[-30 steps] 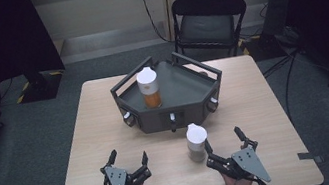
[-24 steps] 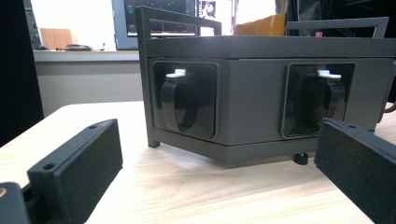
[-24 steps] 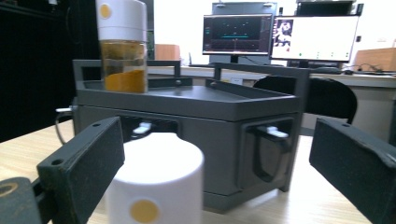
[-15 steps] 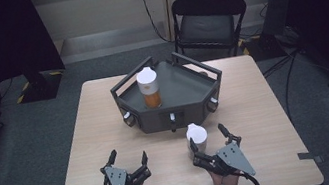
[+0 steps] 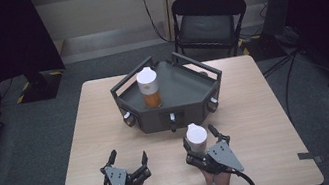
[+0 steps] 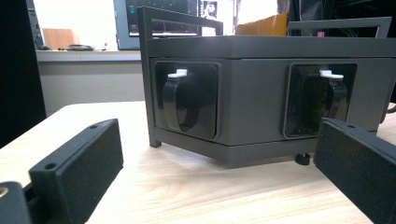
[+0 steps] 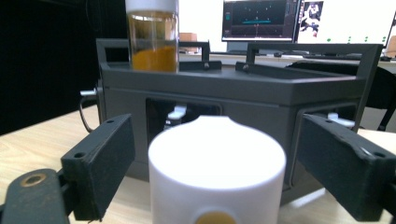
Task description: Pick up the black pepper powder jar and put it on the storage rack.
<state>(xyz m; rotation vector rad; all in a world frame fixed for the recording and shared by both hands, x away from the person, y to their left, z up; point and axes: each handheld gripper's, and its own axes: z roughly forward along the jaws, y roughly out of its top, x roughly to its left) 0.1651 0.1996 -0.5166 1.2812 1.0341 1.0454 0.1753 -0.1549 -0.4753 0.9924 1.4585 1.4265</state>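
On the near half of the table (image 5: 108, 132), the right gripper (image 5: 203, 142) sits with its jaws spread wide around a white-capped bottle (image 5: 196, 139). From above, that bottle stands upright on the wood just in front of the dark grey tray (image 5: 187, 88), between the two black jaws. The right gripper view looks straight down the jaws: the white cap (image 7: 216, 163) rises in the middle, a jaw standing off on either side with a clear gap to each, so nothing is clamped. Whether a jaw brushes the bottle lower down, the cap hides.

Over on the other side, the left gripper (image 5: 128, 159) rests low on the table, jaws apart and holding nothing, well clear of the white-capped bottle. Its own view faces the tray's front wall (image 6: 252, 93), where two recessed black latches (image 6: 186, 100) with small white tabs sit side by side.

Up on the tray's deck stands a second bottle (image 5: 149, 88), upright, white cap on top and orange contents below. In the right gripper view it shows beyond the white cap, toward the left corner of the tray. A black folding chair (image 5: 208, 19) stands behind the table.
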